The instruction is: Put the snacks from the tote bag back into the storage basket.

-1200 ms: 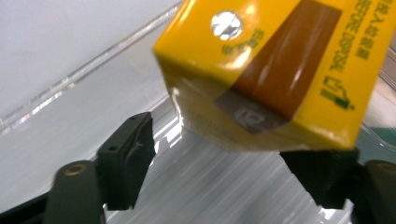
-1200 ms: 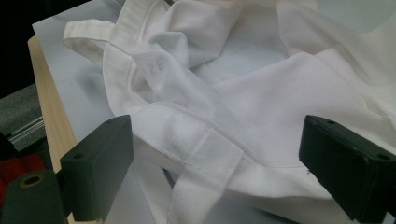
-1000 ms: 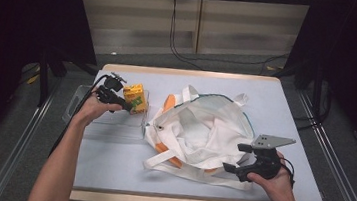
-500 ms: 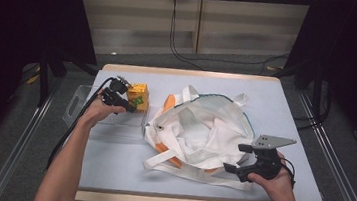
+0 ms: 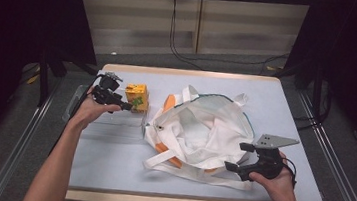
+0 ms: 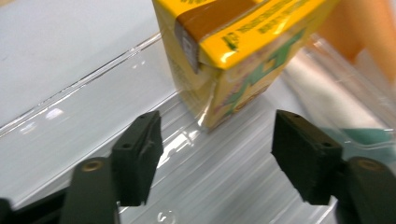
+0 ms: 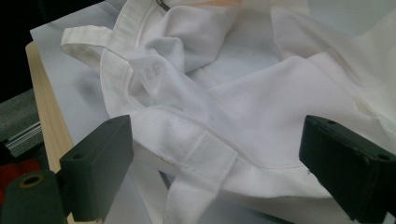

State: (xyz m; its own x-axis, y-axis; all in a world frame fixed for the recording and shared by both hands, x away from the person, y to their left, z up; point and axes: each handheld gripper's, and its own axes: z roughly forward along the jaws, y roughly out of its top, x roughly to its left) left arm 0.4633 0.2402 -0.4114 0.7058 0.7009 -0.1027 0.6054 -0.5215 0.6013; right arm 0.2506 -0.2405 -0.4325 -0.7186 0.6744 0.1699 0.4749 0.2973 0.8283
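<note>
A yellow drink carton stands in a clear plastic tray at the table's left. My left gripper is just left of it. Its jaws have just been opening and stand apart in the left gripper view, with the carton's lower corner just beyond them and neither pad touching it. A white cloth bag with an orange part under it lies open mid-table. My right gripper is open at the bag's near right rim, its jaws wide on either side of a white strap.
The tray's clear wall runs behind the carton. The orange part pokes out at the bag's left, close to the tray. The table's wooden front edge is near the right gripper. Dark stands flank the table.
The left jaws have opened off the carton, and the left hand has drawn back a little. The carton stays in the tray. The right gripper has not moved.
</note>
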